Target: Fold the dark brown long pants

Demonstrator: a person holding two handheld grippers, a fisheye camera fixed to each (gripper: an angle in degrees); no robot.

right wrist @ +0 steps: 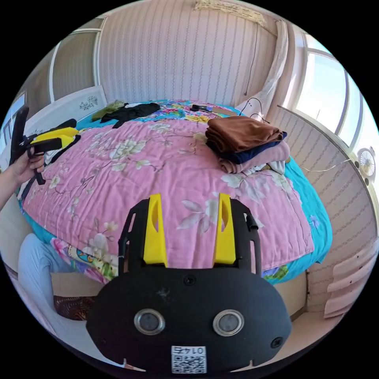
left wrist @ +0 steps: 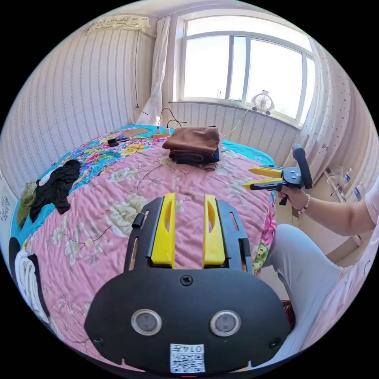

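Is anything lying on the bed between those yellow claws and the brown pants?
Nothing visible: bare pink quilt lies between both open grippers and the folded brown pants, which top a stack of clothes.

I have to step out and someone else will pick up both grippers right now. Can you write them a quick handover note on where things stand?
Left gripper: open, holding nothing, above the pink floral quilt.
Right gripper: open, holding nothing, near the bed's edge.
Brown folded garment, likely the pants, tops the pile of folded clothes at the quilt's far side.
Done: that piece looks folded and stacked.
Left: possibly the dark clothes heap near the bed's other side; I cannot tell what garments it holds.
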